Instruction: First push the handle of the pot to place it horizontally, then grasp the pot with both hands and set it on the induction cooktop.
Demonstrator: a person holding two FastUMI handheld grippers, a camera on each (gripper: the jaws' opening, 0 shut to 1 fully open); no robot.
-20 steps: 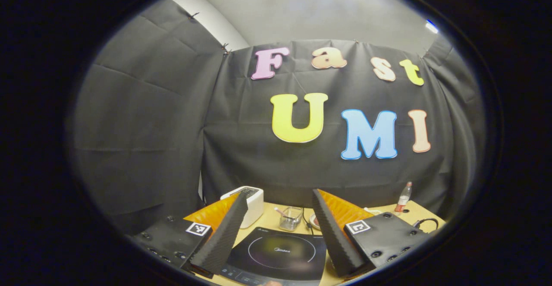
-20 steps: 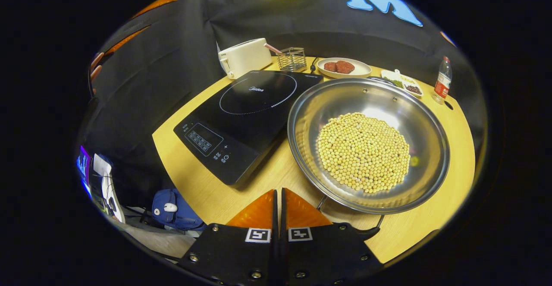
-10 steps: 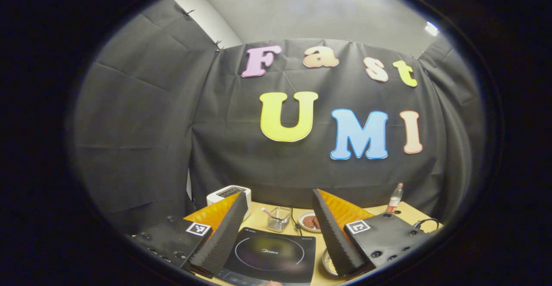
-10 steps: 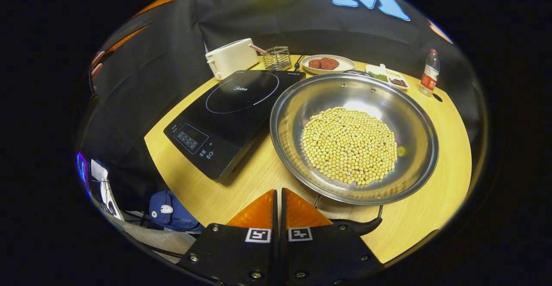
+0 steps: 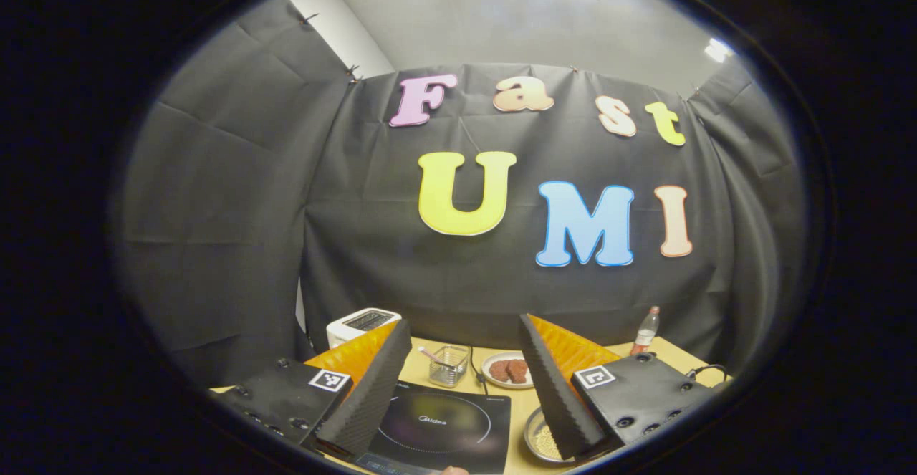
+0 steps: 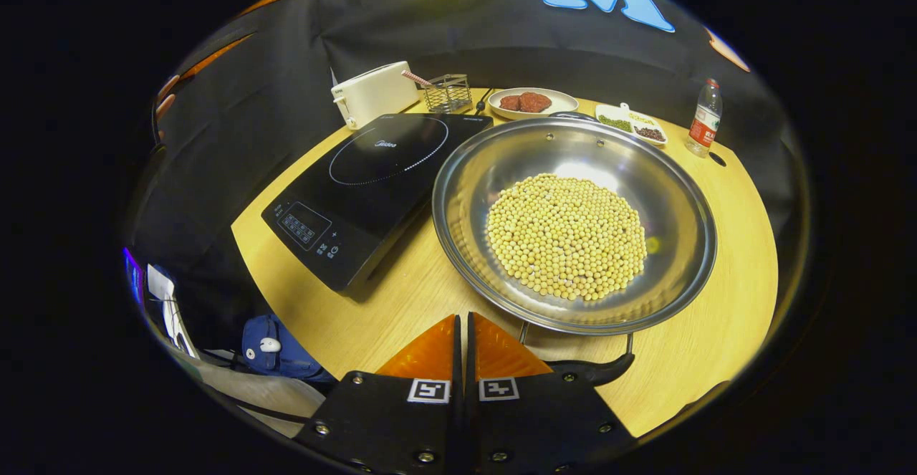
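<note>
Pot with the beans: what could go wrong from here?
1. The pot is shallow and holds loose beans; tilting it in the two-handed lift could spill them.
2. The right claw is shut beside the near handle; a hard push may slide the pot into the induction cooktop, which it sits close to.
3. The left claw is open and aimed high at the wall, not yet lined up on the pot.

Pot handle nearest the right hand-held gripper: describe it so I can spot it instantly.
Start at the round wooden table and find the wide steel pot of yellow beans beside the black induction cooktop. The handle is the dark curved grip on two thin wire arms at the pot's near rim.
</note>
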